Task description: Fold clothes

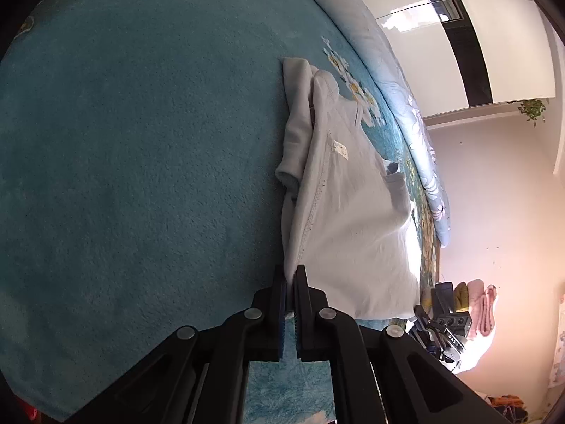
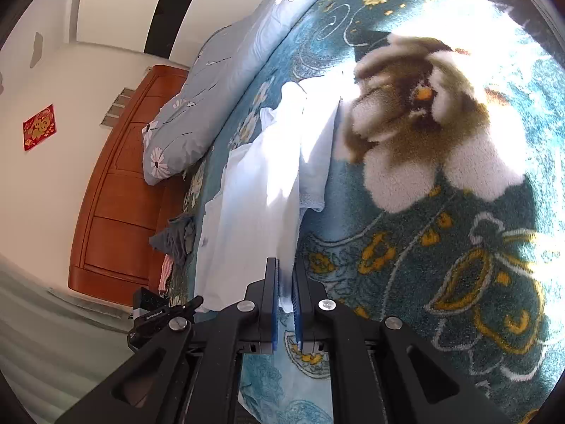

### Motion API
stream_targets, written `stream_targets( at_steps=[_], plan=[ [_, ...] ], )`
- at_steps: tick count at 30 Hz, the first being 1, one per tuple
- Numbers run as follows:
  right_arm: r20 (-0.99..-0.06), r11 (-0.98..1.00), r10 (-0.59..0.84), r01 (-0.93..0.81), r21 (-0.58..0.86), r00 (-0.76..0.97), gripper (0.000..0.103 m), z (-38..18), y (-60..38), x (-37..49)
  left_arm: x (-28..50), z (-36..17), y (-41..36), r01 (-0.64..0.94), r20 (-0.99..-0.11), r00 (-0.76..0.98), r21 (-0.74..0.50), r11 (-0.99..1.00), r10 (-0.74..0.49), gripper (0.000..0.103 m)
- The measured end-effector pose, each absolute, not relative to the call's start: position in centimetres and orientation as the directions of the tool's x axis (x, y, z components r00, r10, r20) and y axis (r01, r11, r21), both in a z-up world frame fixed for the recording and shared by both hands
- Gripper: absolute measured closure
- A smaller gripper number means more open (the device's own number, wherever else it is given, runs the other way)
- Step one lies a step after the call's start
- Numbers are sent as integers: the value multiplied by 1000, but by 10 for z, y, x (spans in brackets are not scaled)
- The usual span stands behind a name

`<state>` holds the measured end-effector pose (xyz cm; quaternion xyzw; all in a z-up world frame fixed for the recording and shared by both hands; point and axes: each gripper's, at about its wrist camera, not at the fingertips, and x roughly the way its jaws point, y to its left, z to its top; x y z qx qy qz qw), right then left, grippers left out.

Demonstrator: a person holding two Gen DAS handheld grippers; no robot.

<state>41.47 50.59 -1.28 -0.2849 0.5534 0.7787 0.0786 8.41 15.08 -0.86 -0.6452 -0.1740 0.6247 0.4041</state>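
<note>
We record: one pale grey garment (image 1: 346, 190), lying part-folded on the teal floral blanket (image 1: 141, 159) covering the bed. Our left gripper (image 1: 290, 275) has jaws clamped on its near edge; our right gripper (image 2: 285, 275) likewise grips the cloth's hem.

The garment (image 1: 349, 212) is soft, matt pale fleece cloth; the blanket (image 1: 141, 141) beneath it is fuzzy plush; the headboard (image 2: 116, 194) is smooth, glossy wood; each hand-held gripper (image 1: 290, 279) is matt black plastic

Bedroom: pillow (image 2: 176, 134), wooden headboard (image 2: 120, 190)
</note>
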Motion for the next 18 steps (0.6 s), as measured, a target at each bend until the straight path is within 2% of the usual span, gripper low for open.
stream_targets(
  at_steps=[3,7,9,10,11,12,13,18],
  plan=[
    [-552,-401,-184,-451,798,-813,94,-10,506,412,82,2,145,-326,-665,148,-732,-599,732,97],
    [-595,-460,-126,-485,744,-794,93,2,506,416,83,14,145,-386,-722,106,-664,-640,684,94],
    [-625,-507,-75,-510,695,-777,93,10,508,422,77,24,143,-419,-727,69,-642,-642,683,85],
    [-630,-522,-63,-513,682,-774,90,13,512,418,73,29,141,-434,-730,49,-630,-644,681,80],
    [-632,-534,-57,-511,674,-773,87,15,516,413,67,34,140,-447,-736,27,-614,-651,676,70],
    [-633,-546,-50,-510,665,-772,80,17,521,407,61,38,144,-462,-744,11,-596,-656,668,65],
    [-635,-558,-44,-508,656,-772,75,19,525,401,55,42,153,-476,-751,-1,-581,-661,661,64],
    [-640,-615,-11,-500,610,-768,74,29,547,372,29,46,224,-546,-771,-27,-522,-656,636,61]
  ],
)
